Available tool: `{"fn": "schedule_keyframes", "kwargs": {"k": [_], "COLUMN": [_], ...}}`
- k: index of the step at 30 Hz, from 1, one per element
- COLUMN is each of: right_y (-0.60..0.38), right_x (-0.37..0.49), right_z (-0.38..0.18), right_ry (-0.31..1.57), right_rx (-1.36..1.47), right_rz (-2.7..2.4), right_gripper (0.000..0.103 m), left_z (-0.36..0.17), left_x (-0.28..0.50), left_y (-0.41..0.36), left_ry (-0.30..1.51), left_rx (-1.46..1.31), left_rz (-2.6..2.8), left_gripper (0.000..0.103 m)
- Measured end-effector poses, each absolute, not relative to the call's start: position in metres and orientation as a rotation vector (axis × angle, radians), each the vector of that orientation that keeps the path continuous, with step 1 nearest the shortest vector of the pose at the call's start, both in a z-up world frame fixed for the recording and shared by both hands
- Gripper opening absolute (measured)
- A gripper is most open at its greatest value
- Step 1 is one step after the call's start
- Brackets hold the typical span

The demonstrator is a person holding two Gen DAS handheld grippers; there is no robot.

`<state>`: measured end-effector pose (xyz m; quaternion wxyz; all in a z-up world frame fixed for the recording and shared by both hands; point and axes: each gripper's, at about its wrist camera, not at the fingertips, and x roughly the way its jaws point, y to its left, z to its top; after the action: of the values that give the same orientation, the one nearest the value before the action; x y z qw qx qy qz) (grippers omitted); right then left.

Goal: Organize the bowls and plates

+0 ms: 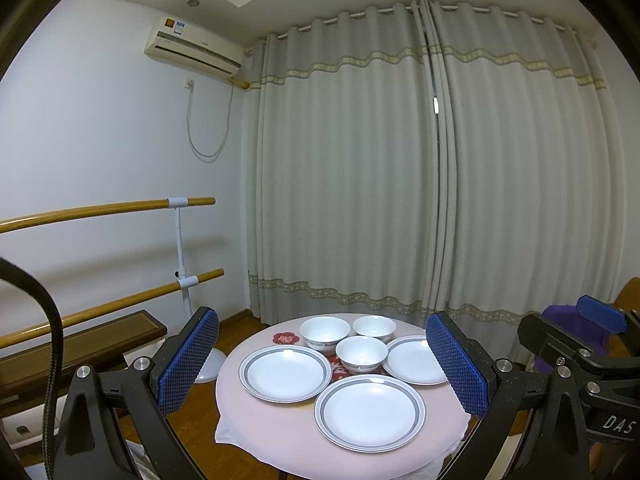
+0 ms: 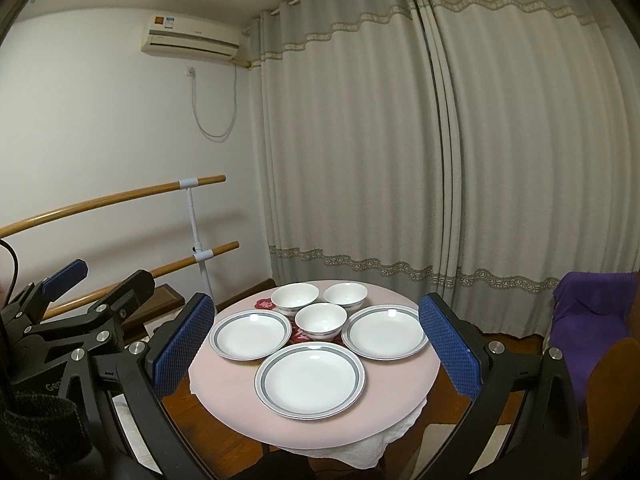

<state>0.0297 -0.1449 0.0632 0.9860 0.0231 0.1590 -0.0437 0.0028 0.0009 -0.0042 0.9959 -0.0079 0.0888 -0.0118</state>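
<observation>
While three plates and three bowls sit together on the round pink desk, bowls behind the plates, a red mat with white writing (too small to read) peeks out beside them. "DAS" shows on the right claw body. Both it and the left claw gape wide, empty, short of the desk.

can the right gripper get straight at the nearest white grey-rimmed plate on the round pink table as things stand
Probably yes. The right gripper hangs open above the round pink table, and the nearest white grey-rimmed plate lies alone at the front with nothing on it. The bowls sit behind it, out of the way.
</observation>
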Motion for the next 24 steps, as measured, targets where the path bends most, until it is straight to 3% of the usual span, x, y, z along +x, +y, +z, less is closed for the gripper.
{"fn": "schedule_keyframes", "kwargs": {"k": [24], "right_y": [-0.1447], "right_x": [0.0318], "right_z": [0.064], "right_ry": [0.317], "right_rx": [0.048], "right_rz": [-0.084], "right_gripper": [0.103], "left_z": [-0.0022], "left_x": [0.0023], "left_y": [0.0033], "left_ry": [0.173], "left_rx": [-0.015], "left_rz": [-0.021], "left_gripper": [0.102]}}
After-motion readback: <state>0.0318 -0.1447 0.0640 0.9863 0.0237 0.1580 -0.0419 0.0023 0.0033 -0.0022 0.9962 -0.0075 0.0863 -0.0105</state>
